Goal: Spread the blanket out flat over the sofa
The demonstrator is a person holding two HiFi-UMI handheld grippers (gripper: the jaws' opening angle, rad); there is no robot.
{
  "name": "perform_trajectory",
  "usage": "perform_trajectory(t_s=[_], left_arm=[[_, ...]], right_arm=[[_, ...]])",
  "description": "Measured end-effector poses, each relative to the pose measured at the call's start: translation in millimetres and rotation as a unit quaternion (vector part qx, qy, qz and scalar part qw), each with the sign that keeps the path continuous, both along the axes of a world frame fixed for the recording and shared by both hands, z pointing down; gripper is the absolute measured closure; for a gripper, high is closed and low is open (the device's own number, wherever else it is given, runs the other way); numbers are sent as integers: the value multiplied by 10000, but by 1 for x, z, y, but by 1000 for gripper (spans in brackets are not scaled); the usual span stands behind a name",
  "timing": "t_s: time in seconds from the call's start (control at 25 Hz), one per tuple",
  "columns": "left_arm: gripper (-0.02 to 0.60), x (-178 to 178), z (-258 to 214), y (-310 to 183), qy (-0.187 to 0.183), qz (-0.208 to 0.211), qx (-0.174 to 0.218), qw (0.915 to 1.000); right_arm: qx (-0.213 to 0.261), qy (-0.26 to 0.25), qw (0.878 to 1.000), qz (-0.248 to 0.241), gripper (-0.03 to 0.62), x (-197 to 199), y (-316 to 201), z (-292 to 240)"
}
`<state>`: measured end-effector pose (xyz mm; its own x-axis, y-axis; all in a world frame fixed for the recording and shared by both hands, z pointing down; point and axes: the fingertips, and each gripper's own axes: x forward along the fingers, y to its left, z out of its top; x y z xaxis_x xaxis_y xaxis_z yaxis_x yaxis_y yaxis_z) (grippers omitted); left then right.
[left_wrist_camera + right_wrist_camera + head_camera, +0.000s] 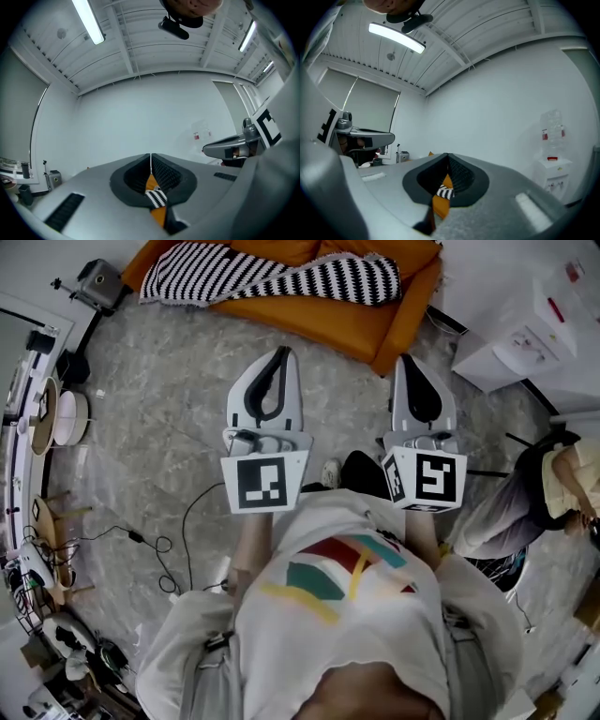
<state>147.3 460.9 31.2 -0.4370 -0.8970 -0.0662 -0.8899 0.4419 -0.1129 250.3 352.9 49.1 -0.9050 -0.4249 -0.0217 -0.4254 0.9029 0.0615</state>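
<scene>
Head view: the striped blanket [281, 276] lies bunched on the orange sofa [349, 324], well ahead of the left tongs [280, 354] and right tongs [409, 362]. Both are pressed together (and empty).

The person wore a loose white shirt [349, 617] printed across the chest with red, teal and yellow bands, and grey straps [216, 669] ran down from both shoulders. The left tool [281, 352] was a pale grey tapered shell with a black teardrop opening lined in dark ribbed padding and dark slotted vents on its flanks. The right tool [410, 361] matched it. Each carried a white cube at its rear, the left cube [263, 482] and the right cube [427, 478], printed with black square markers.
</scene>
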Motion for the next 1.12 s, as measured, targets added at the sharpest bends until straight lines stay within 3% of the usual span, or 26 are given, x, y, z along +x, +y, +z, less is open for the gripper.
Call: perform_trajectory(t_s=[0.36, 0.8, 0.96, 1.12], left_arm=[[563, -12, 13, -2, 29, -5, -11, 10000], [563, -77, 23, 4, 234, -821, 41, 9963], [563, -104, 30, -20, 297, -1086, 49, 9936], [563, -138, 38, -65, 371, -1116, -34, 9930]], right_arm=[[42, 263, 9996, -64, 589, -18, -4, 8], [227, 382, 9969, -652, 589, -81, -26, 9], [337, 78, 9954, -891, 589, -111, -55, 7], [252, 85, 9967, -771, 589, -150, -114, 13]])
